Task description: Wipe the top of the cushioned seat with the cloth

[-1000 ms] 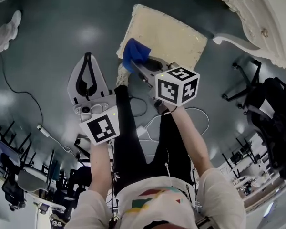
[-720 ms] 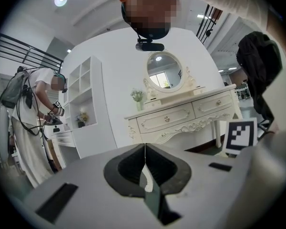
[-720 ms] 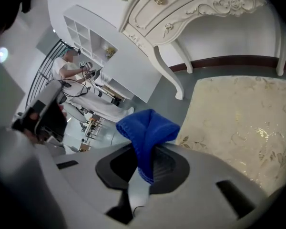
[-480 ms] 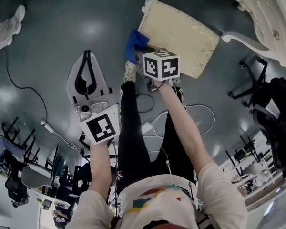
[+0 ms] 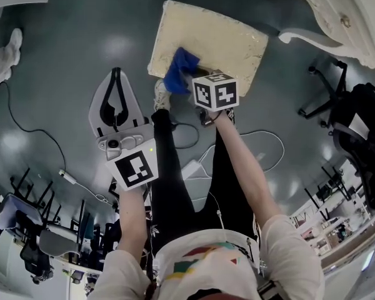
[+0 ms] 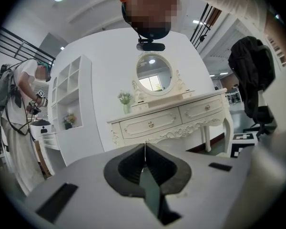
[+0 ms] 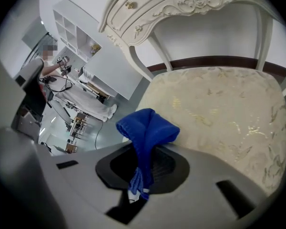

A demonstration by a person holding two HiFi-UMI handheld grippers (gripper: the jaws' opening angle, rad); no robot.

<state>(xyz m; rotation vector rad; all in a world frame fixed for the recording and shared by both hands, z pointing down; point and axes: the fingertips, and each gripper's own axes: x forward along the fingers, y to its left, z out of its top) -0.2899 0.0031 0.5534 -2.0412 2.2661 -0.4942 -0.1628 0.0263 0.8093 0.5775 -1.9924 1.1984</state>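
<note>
The cushioned seat (image 5: pixel 222 37) is cream with a gold pattern; it fills the right gripper view (image 7: pixel 219 113) and lies at the top of the head view. My right gripper (image 5: pixel 189 83) is shut on the blue cloth (image 5: pixel 180 69), which bunches out of the jaws (image 7: pixel 148 132) over the seat's near left corner. My left gripper (image 5: pixel 115 99) is held apart to the left, over the floor. Its jaws meet with nothing between them (image 6: pixel 144 168), pointing toward a white dressing table.
A white ornate dressing table (image 6: pixel 171 120) stands beyond the seat, its edge at the head view's top right (image 5: pixel 344 24). Cables (image 5: pixel 262 142) trail on the grey floor. A black office chair (image 5: pixel 362 142) is at right. Another person (image 7: pixel 45 66) works in the background.
My right gripper with the blue cloth has swung from the seat's left edge onto its near left corner. The left gripper has stayed where it was.
</note>
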